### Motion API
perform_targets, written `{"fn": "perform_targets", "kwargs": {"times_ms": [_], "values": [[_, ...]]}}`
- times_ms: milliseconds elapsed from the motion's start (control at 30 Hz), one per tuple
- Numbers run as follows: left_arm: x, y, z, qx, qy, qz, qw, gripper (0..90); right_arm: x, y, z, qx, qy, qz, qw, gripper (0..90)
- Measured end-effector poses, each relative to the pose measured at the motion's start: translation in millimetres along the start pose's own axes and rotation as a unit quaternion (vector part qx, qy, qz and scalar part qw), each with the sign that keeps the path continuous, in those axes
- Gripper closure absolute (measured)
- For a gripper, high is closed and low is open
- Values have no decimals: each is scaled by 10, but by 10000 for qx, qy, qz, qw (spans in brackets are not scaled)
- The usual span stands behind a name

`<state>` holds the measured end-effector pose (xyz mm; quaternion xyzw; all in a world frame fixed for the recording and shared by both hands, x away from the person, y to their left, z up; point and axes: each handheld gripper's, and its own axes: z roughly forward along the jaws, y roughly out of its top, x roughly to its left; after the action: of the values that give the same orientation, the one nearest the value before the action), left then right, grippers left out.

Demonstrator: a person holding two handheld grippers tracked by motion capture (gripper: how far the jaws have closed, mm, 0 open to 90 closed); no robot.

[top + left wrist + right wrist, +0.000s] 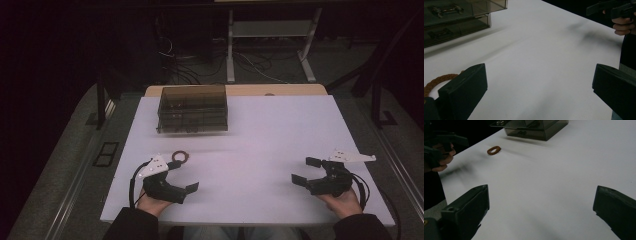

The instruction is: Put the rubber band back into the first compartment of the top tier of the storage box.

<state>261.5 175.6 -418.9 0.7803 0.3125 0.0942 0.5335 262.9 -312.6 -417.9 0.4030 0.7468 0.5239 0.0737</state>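
A small brown rope ring (pixel 180 157) lies on the white table (pixel 260 130), just beyond my left gripper (pixel 184 176). That gripper rests near the front left edge, open and holding nothing. In the left gripper view the ring (pixel 439 81) peeks out beside the left jaw, outside the gap of the gripper (pixel 539 92). My right gripper (pixel 306 171) sits near the front right edge, also open and empty. From the right gripper view (pixel 540 212) the ring (pixel 493 150) lies far off. A smoky clear drawer box (pixel 192 109) stands at the back left.
The drawer box (pixel 456 17) has stacked drawers with metal handles, and its front faces the person. Bare white tabletop stretches between the two grippers and to the right of the box (pixel 534 126). Beyond the table's far edge are cables and a desk frame (pixel 270 45).
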Motion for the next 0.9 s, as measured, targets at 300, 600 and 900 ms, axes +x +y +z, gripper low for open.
{"fn": "perform_targets", "kwargs": {"times_ms": [300,600,900], "values": [[-6,0,-14,9,20,3,10000,0,17,5,14,31,25,-17,10000,3],[-17,20,-25,109,25,36,9999,0,8,3,-2,40,24,-79,10000,3],[-32,62,-50,304,5,73,9995,0,14,2,3,80,21,-57,9999,3]]}}
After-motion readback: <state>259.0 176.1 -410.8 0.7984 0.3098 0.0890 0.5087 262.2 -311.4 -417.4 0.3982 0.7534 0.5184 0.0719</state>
